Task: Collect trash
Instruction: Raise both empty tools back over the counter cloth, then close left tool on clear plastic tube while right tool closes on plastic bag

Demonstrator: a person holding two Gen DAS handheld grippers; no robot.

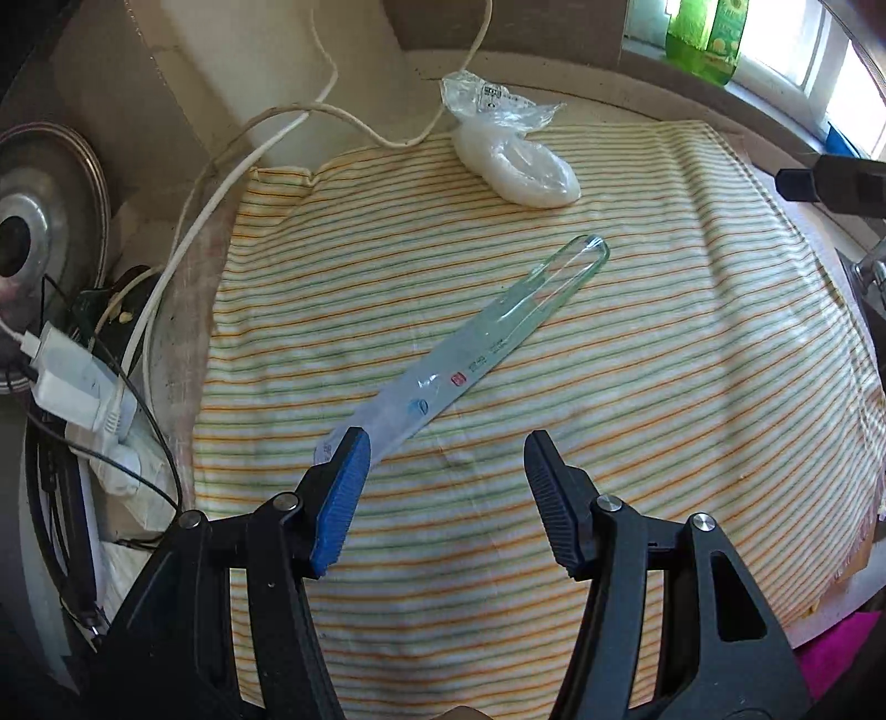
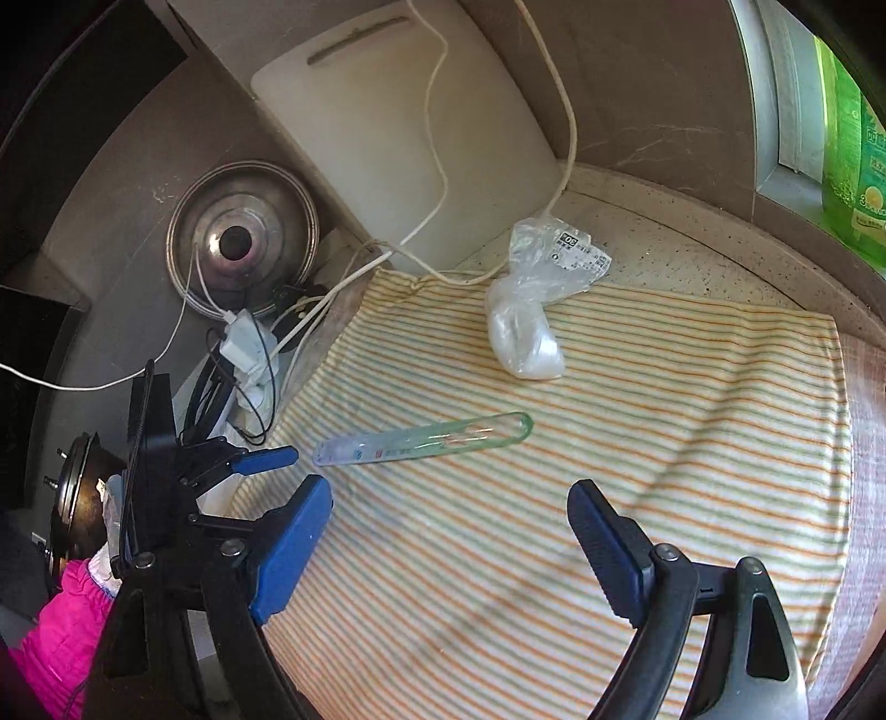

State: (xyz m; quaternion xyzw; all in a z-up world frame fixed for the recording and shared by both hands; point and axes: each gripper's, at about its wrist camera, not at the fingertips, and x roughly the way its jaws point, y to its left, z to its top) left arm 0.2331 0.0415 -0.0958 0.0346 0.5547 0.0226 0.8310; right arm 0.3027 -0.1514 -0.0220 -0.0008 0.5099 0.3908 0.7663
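Nearest, the left gripper (image 1: 443,443) hangs over the striped cloth (image 1: 637,387) with its jaws apart and nothing clamped between them. Its blue pad lies over the near end of the wrapper (image 1: 476,343), a long clear plastic sleeve with a rounded far end; whether the pad touches it I cannot tell. The right gripper (image 2: 448,498) is also above the cloth, jaws wide apart and empty, the wrapper lying beyond its fingertips. In the right wrist view the left gripper (image 2: 260,459) shows at the cloth's left edge, close to the wrapper's near end, carried by an arm in a pink sleeve (image 2: 61,626).

The wrapper lies flat around the middle of the cloth, slanting across its stripes. Further on, at the cloth's far edge, sits a crumpled clear bag (image 1: 509,144) with something white inside, its labelled top spilling off the cloth onto the table (image 2: 692,249).

Left of the cloth lie a white plug (image 1: 72,382) and tangled cables, with a metal lid (image 2: 243,238) behind them. A white board (image 2: 398,122) leans at the back beyond the cloth, cords hanging across it. Far right of the cloth, a green bottle (image 1: 709,39) stands at the window.
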